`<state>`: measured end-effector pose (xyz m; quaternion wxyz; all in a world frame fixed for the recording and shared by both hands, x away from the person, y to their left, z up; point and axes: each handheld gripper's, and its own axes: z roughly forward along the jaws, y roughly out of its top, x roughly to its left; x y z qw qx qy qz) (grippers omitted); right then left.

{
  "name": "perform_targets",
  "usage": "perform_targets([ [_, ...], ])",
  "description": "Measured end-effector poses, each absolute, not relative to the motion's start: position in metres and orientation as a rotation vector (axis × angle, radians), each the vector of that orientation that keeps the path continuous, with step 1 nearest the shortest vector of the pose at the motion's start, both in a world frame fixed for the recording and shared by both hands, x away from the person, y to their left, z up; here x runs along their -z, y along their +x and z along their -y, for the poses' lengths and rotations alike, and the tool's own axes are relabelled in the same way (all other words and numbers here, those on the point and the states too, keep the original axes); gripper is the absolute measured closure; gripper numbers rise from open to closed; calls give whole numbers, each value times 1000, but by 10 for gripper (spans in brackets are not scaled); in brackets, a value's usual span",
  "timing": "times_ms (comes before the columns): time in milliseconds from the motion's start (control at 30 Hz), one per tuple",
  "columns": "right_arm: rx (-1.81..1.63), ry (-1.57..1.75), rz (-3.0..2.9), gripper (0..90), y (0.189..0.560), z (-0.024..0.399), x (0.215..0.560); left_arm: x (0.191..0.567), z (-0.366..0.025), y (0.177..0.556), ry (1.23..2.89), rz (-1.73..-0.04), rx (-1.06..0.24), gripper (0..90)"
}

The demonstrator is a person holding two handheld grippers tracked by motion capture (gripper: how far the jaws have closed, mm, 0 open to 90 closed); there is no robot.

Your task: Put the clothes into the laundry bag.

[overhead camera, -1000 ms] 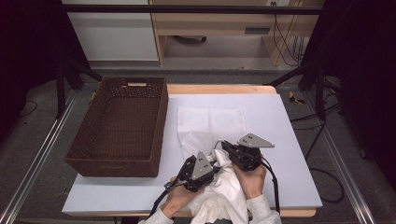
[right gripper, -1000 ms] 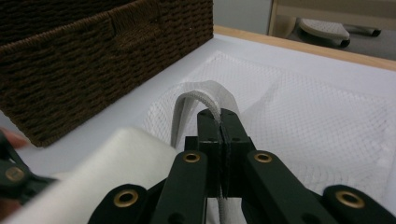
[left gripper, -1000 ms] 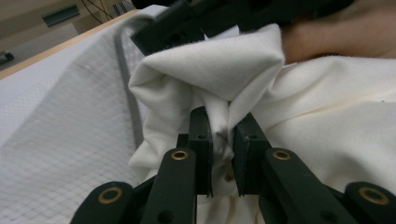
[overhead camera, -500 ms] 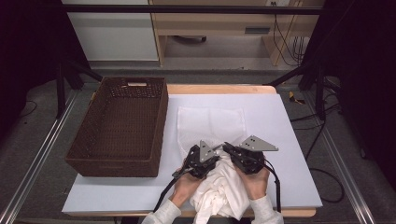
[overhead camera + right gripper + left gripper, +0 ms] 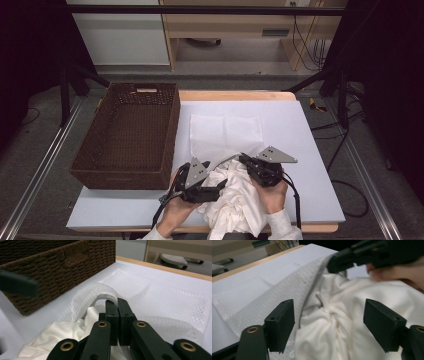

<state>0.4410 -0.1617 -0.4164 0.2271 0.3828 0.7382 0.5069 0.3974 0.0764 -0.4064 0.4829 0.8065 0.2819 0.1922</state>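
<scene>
Bunching at the near edge of the table (image 5: 310, 150), the white garment (image 5: 240, 200) lay crumpled between the two hands, half over the near end of the mesh laundry bag (image 5: 226, 132), which stretched flat away toward the far side. The right gripper (image 5: 117, 305) had its jaws clamped together on the bag's raised rim, lifting it into an arch. The left gripper (image 5: 328, 326) stood with jaws spread wide, the cloth directly ahead of them and the bag's mouth just beyond, so it looked the nearer one to push fabric in. The left gripper view revealed the dark seam of the opening; the right gripper view caught the wicker basket (image 5: 60, 267) off to the left.
</scene>
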Motion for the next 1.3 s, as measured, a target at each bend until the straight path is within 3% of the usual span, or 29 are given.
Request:
perform_targets([
  [167,-1385,1067,-2033,888,443,161,418,425,-63,385,2034,-639,-394,221],
  [300,-1385,1064,-2037,888,443,160,419,447,-41,392,2090,-642,-402,254],
  [367,-1381,1062,-2044,889,443,159,420,449,-36,397,2071,-661,-398,323],
  [500,-1379,1057,-2060,889,444,155,423,451,-35,399,2067,-676,-428,641],
  [600,-1382,1049,-2063,890,443,153,422,448,-35,398,2058,-691,-445,731],
  [900,-1399,1039,-2050,890,440,155,419,430,-26,408,2017,-730,-509,759],
  [1300,-1372,1039,-2064,889,432,159,415,452,-14,447,2044,-779,-507,743],
])
